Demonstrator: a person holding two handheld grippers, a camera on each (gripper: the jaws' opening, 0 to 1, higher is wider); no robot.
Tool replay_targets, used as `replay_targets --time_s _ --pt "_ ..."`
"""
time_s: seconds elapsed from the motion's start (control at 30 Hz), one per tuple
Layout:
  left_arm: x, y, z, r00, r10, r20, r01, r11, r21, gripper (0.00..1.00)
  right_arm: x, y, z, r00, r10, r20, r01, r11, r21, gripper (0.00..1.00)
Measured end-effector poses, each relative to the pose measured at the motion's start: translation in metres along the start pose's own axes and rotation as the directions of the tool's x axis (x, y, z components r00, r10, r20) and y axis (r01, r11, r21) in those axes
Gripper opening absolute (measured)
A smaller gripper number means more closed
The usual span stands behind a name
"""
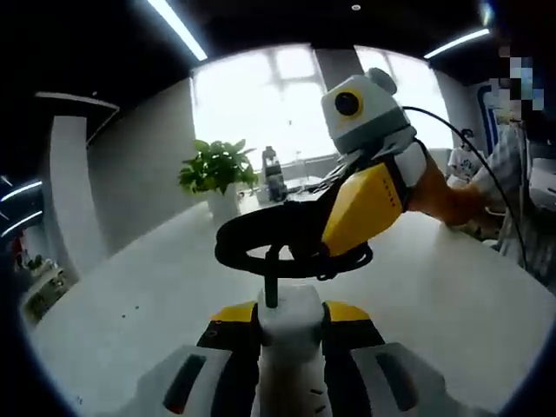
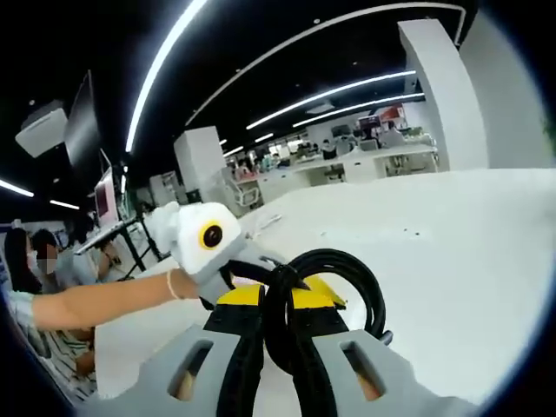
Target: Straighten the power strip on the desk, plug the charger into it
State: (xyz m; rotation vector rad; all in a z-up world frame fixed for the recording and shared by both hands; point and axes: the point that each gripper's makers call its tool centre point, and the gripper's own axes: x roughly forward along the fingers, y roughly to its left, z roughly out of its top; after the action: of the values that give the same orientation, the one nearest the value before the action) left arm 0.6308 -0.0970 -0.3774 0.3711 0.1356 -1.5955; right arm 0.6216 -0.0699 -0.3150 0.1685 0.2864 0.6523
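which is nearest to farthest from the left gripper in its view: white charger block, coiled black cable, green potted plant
1. white charger block, clamped between the left gripper jaws.
2. coiled black cable, just beyond it, held by the right gripper.
3. green potted plant, far back on the white desk, left.

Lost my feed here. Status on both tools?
Left tool shut on white boxy charger. Right tool shut on coiled black cable. Both lifted over white desk. Nothing in the way.

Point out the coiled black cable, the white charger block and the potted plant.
coiled black cable [image 1: 261, 239], left gripper view, left arc of the coil
white charger block [image 1: 291, 317], left gripper view, its top face
potted plant [image 1: 219, 165], left gripper view, leaves
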Motion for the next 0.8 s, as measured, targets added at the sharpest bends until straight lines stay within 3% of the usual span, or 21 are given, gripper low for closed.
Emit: replay_targets --time_s 0.1,0.4,0.63,0.7,0.8 --pt "0.002 0.016 0.002 1.0 0.005 -0.017 -0.005 1.0 0.018 0.25 0.0 0.001 -0.001 1.0 0.002 0.007 -0.003 1.0 0.007 0.07" --pt "-0.001 0.002 -0.002 0.994 0.072 -0.086 -0.063 0.993 0.1 0.25 0.0 0.006 -0.008 1.0 -0.027 -0.01 0.026 0.998 -0.057 0.06" --pt "0.0 0.006 -0.001 0.988 0.147 -0.036 -0.145 0.988 0.061 0.27 -0.002 0.007 -0.007 1.0 -0.011 -0.01 0.009 0.99 -0.138 0.12" --pt "-0.001 0.011 0.005 0.984 0.18 -0.001 -0.18 0.983 0.031 0.34 -0.003 0.009 -0.007 1.0 -0.002 -0.009 0.001 0.99 -0.144 0.15" --pt "-0.005 0.014 0.01 0.984 0.179 0.006 -0.18 0.984 0.008 0.36 -0.004 0.011 -0.009 1.0 -0.003 -0.013 0.001 0.986 -0.168 0.16"
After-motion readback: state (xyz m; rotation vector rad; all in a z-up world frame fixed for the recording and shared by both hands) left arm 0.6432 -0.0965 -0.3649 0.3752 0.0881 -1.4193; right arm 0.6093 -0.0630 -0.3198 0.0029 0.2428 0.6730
